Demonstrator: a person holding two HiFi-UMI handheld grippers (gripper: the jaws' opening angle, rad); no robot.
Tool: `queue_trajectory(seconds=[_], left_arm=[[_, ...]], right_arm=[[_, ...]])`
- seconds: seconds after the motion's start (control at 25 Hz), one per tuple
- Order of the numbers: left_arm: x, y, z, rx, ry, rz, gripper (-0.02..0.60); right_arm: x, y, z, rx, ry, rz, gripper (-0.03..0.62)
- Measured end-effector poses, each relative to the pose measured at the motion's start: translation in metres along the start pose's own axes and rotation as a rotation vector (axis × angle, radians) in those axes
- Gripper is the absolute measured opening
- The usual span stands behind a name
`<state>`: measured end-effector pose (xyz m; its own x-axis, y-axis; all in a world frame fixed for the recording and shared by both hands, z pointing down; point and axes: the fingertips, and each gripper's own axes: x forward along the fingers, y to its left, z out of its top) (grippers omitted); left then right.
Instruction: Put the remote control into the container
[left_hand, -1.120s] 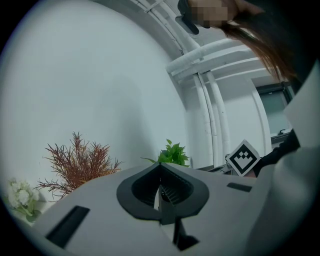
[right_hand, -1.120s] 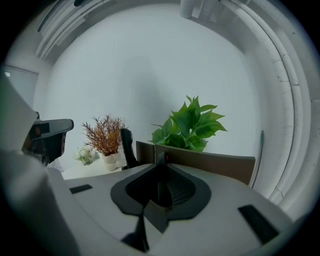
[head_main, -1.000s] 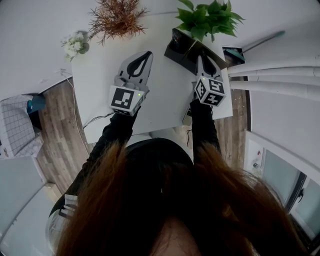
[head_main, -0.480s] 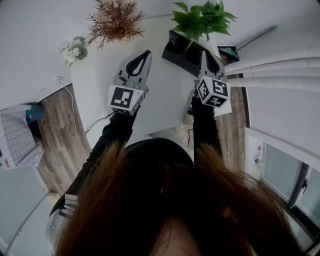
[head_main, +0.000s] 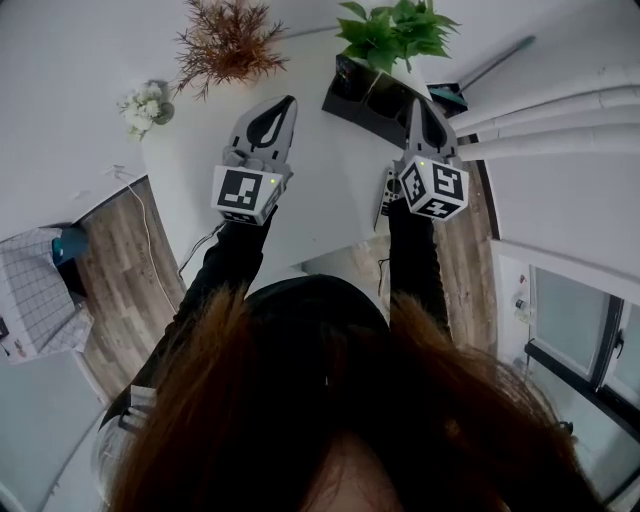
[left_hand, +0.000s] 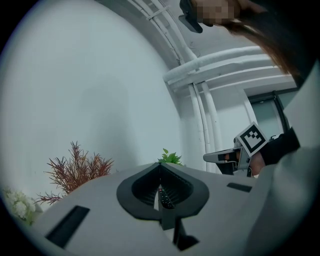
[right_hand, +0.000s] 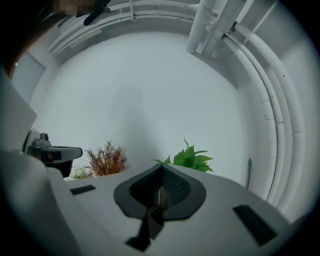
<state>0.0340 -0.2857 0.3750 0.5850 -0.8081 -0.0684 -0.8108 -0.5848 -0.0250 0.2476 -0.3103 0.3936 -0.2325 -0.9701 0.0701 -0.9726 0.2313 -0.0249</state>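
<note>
Head view: white table (head_main: 330, 190), black container (head_main: 362, 88) at its 1 o'clock corner, under a green plant (head_main: 395, 25). A dried reddish plant (head_main: 228, 40) is at 11 o'clock and white flowers (head_main: 145, 100) at 10 o'clock.

The left gripper (head_main: 288, 102) is over the table's middle and points to 12 o'clock. Its jaws are pressed together with nothing pinched between them. The container sits at about 2 o'clock from its tip, apart from it.

The right gripper (head_main: 420, 106) is over the container's 4 o'clock end and points to 12 o'clock. Its jaws have just been closing and now meet, with nothing between the pads in its own view.

The remote control (left_hand: 165, 198) shows only in the left gripper view, through the hollow between the jaws. It is dark, with its red button at the far, upper end, and sits at 6 o'clock from the green plant, in line with where the container stands. That small, partly blocked glimpse does not show whether it is inside the container. In the head view the container's inside is too dark to make it out.

A slim grey thing (head_main: 385, 192) is at the table's near edge, just at 9 o'clock of the right gripper's marker cube. It is too small to identify.
</note>
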Motion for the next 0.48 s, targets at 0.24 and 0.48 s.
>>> queue_trajectory(seconds=[0.24, 0.48], left_arm=[[-0.014, 0.004, 0.005, -0.004, -0.013, -0.025, 0.009], [-0.028, 0.015, 0.008, 0.000, -0.015, -0.034, 0.009]], right_arm=[[-0.033, 0.008, 0.012, -0.009, -0.019, -0.050, 0.018], [-0.064, 0.021, 0.019, -0.028, -0.024, -0.089, 0.018]])
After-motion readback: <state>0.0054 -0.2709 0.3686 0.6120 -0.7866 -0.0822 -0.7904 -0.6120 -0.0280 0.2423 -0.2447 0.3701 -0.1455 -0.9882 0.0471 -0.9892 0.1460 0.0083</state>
